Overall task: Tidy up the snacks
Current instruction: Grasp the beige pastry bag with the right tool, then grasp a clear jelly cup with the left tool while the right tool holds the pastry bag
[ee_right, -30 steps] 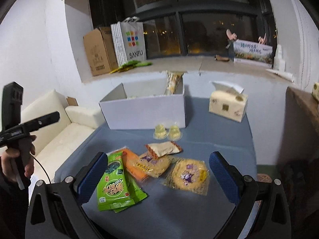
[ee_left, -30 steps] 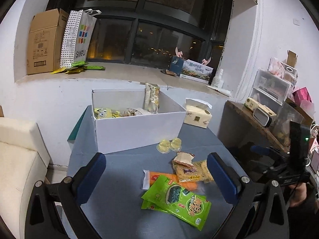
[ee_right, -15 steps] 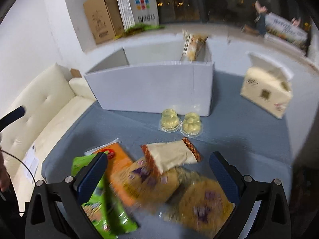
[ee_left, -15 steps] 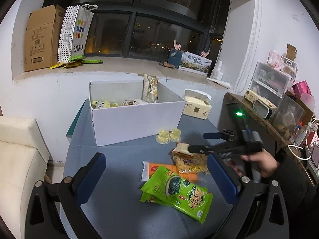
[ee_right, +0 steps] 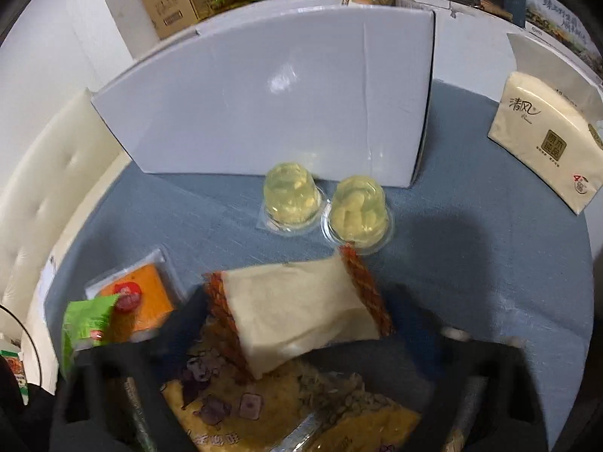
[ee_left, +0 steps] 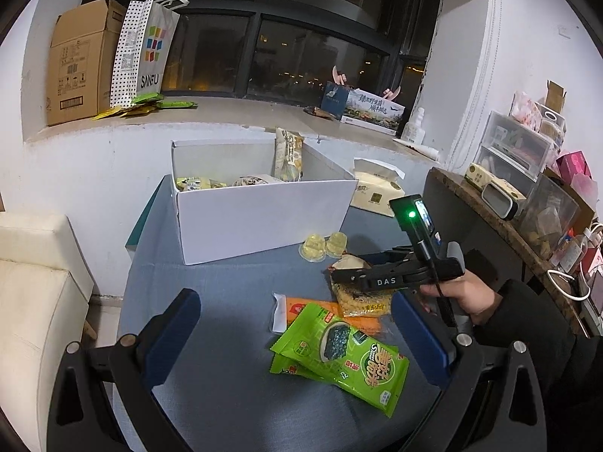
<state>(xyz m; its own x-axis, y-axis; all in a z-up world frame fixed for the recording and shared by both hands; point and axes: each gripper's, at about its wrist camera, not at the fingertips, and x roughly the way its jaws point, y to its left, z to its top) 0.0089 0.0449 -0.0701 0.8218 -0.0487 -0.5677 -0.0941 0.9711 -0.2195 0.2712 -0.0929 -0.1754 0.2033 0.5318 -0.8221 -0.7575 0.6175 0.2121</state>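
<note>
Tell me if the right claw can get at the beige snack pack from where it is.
Probably yes. The right claw is already low over the beige pack, which lies on top of the pile with nothing covering it. Its jaws are too blurred to tell open from shut.

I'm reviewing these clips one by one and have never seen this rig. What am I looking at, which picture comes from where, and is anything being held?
There is no robot: a person holds a two-finger tool in each hand, each carrying a fisheye camera. The left view looks past the open, empty left tool and shows the right tool lowered over the snacks. The right view is that tool's own close, blurred picture; whether it grips the beige packet is unclear. On the blue table stand a white box with snacks, two jelly cups, green seaweed packs and a tissue pack.
</note>
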